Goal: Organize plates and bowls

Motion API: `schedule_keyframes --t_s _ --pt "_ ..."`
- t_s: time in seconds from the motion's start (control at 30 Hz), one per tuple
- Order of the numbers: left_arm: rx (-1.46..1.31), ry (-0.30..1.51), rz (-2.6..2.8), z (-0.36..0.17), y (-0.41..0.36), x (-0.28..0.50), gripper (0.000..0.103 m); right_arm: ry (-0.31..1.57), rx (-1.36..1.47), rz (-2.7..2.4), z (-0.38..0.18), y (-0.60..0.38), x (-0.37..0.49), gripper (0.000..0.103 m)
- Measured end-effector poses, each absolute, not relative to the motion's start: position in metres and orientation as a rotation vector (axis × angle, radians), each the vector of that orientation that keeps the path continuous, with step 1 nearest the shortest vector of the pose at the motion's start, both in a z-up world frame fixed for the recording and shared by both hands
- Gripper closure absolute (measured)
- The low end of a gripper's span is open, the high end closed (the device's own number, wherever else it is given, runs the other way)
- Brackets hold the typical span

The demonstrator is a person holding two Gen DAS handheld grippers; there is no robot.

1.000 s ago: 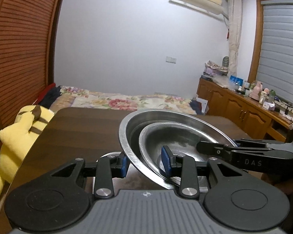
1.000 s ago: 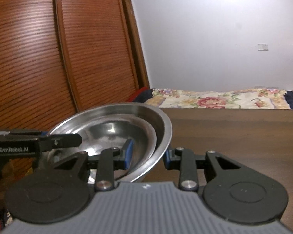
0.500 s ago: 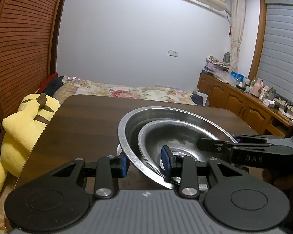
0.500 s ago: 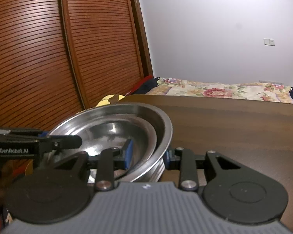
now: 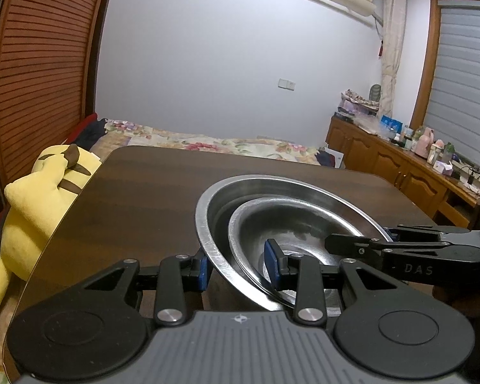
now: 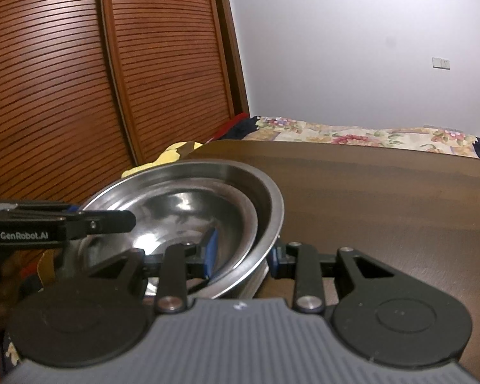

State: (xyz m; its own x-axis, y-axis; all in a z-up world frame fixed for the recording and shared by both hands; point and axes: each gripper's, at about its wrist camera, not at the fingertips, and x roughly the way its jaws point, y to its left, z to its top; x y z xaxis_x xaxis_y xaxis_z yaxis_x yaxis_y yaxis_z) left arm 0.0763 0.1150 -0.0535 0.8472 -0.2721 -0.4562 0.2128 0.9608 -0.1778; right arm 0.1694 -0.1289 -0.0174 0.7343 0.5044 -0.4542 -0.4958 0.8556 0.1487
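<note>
Two steel bowls are nested, the small bowl [image 5: 291,233] inside the big bowl [image 5: 214,214], over the near edge of the dark table [image 5: 150,192]. The left gripper [image 5: 238,267] clamps the rims on one side and the right gripper [image 6: 241,254] clamps the opposite side, probably so the stack stays level. I count two bowls, two grippers and no plate.

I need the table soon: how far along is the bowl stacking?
Done: a smaller steel bowl already sits nested inside the large steel bowl. In hand: the left gripper and right gripper each clamp opposite rims of the stack over the dark wooden table. Left: letting go; no other dishes are in view.
</note>
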Motion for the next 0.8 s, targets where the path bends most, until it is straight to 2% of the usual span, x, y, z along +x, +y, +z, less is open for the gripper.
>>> schedule_keyframes --t_s 0.5,0.57,0.63,0.7,0.8 --pt "-0.119 0.512 -0.23 -0.0589 0.1096 0.081 0.068 0.484 0.008 0.551 -0.0169 -0.1257 0.1692 0.069" --pt "-0.117 0.512 -0.226 -0.0596 0.1097 0.0803 0.068 0.485 0.014 0.546 -0.0169 -0.1262 0.1697 0.066" --pt "-0.116 0.51 -0.218 -0.0594 0.1098 0.0807 0.065 0.474 0.025 0.533 -0.0166 -0.128 0.1698 0.055" --pt "-0.116 0.506 -0.21 -0.0591 0.1093 0.0796 0.056 0.461 0.03 0.519 -0.0157 -0.1286 0.17 0.048" --pt "-0.114 0.498 -0.199 -0.0572 0.1103 0.0775 0.041 0.449 0.025 0.5 -0.0153 -0.1309 0.1691 0.047"
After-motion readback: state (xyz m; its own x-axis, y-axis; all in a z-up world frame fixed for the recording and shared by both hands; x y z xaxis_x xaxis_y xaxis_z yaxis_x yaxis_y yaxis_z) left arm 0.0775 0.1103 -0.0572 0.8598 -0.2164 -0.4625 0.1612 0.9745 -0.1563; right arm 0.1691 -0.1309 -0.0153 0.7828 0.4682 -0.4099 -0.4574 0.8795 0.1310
